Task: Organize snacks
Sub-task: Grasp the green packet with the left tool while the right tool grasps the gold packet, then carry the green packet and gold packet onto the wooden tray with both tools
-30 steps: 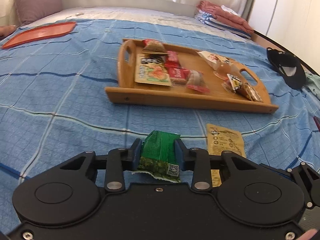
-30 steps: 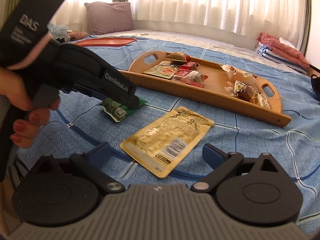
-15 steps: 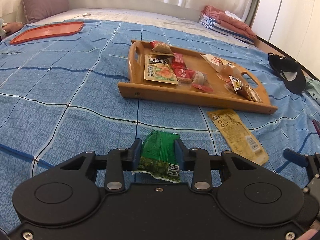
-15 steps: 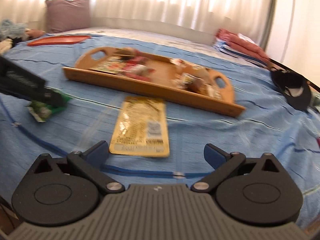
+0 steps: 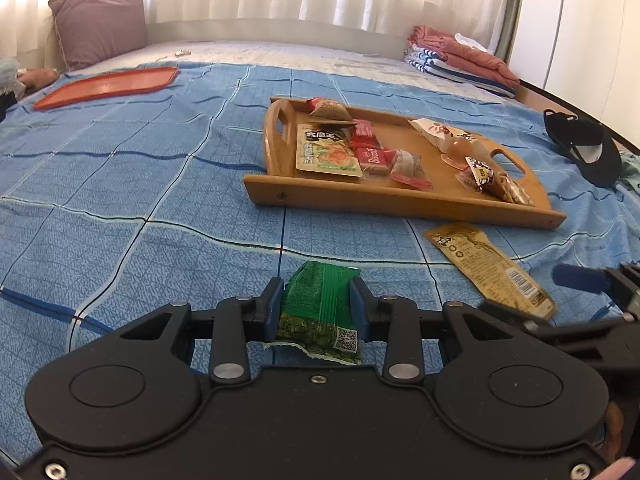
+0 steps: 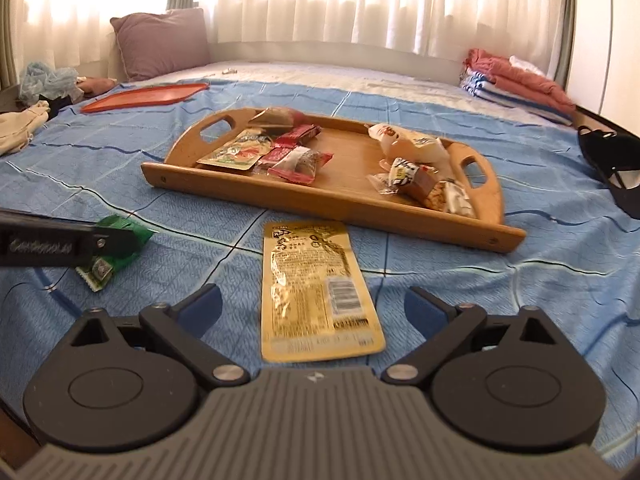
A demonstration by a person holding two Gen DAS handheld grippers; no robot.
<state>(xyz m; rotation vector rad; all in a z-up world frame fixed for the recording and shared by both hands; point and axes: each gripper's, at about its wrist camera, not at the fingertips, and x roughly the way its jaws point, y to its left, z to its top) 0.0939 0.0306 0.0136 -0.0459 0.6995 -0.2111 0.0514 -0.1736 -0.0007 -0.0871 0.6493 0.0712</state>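
A bedroom: bed (image 6: 520, 280), pillow (image 6: 160, 42), curtains (image 6: 360, 0).

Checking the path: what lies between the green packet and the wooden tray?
Only bare blue bedspread separates the green packet from the wooden tray, per the left wrist view.

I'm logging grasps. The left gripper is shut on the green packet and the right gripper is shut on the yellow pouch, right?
Half right. The left gripper is shut on the green packet, but the right wrist view shows the right gripper open, the yellow pouch flat on the bedspread between its fingers.
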